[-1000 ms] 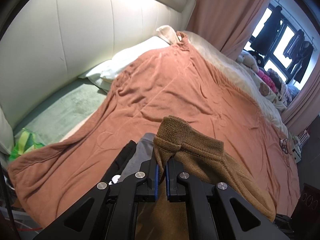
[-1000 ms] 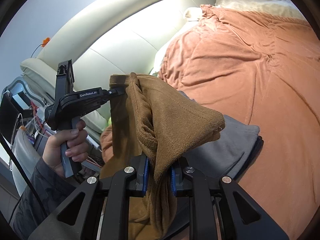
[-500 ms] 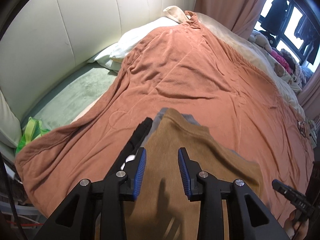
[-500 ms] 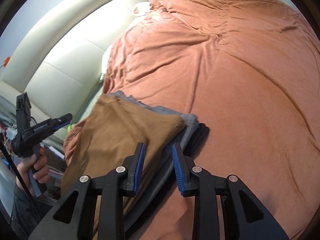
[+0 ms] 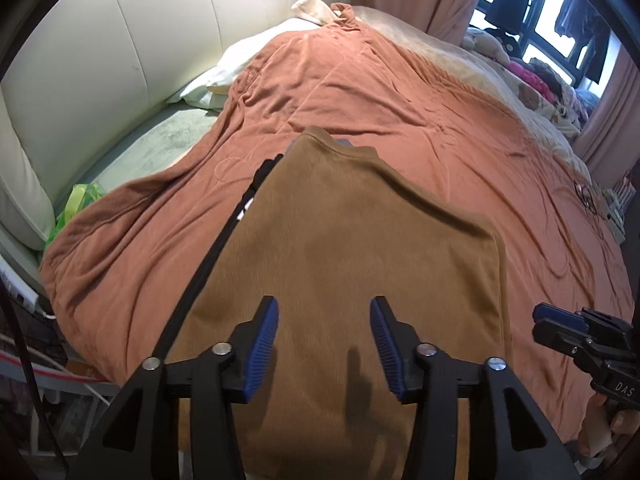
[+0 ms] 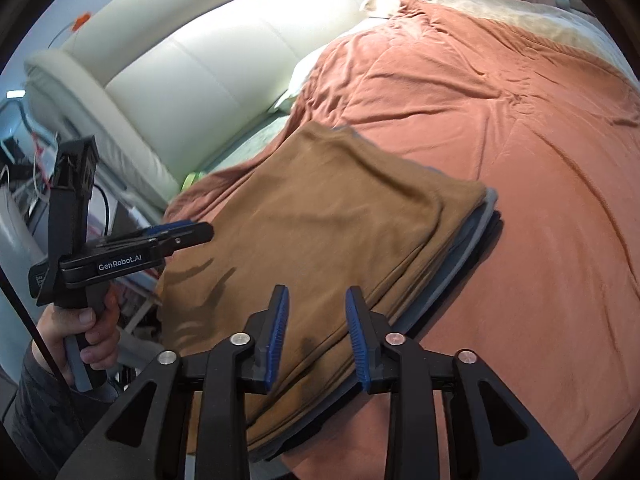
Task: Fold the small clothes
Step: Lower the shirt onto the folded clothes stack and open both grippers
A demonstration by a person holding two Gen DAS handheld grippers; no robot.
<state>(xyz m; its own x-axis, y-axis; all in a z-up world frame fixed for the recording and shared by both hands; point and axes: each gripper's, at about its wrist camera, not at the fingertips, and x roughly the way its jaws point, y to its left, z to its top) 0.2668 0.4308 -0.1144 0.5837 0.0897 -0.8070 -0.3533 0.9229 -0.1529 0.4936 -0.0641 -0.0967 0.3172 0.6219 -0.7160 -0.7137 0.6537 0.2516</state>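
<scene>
A folded brown garment [image 5: 352, 264] [image 6: 320, 232] lies flat on top of a stack of folded grey and black clothes [image 6: 476, 240] on the bed. My left gripper [image 5: 323, 320] hovers over its near part, jaws opening, nothing between the blue pads. My right gripper [image 6: 316, 308] hangs over the stack's near right edge, jaws opening too, empty. In the right wrist view the left gripper [image 6: 188, 236] shows at the left, held by a hand [image 6: 90, 332]. In the left wrist view the right gripper [image 5: 556, 324] shows at the right edge.
A rust-orange blanket [image 5: 360, 88] covers the bed. A cream padded headboard [image 5: 120, 40] and a white pillow [image 5: 224, 76] lie beyond. A green bag [image 5: 76, 204] sits at the left edge. Soft toys and clothes [image 5: 532, 76] pile by the window.
Both grippers let go of the brown garment, which dropped flat onto the stack. Their jaws spread apart and both pulled back toward the near side of the bed.
</scene>
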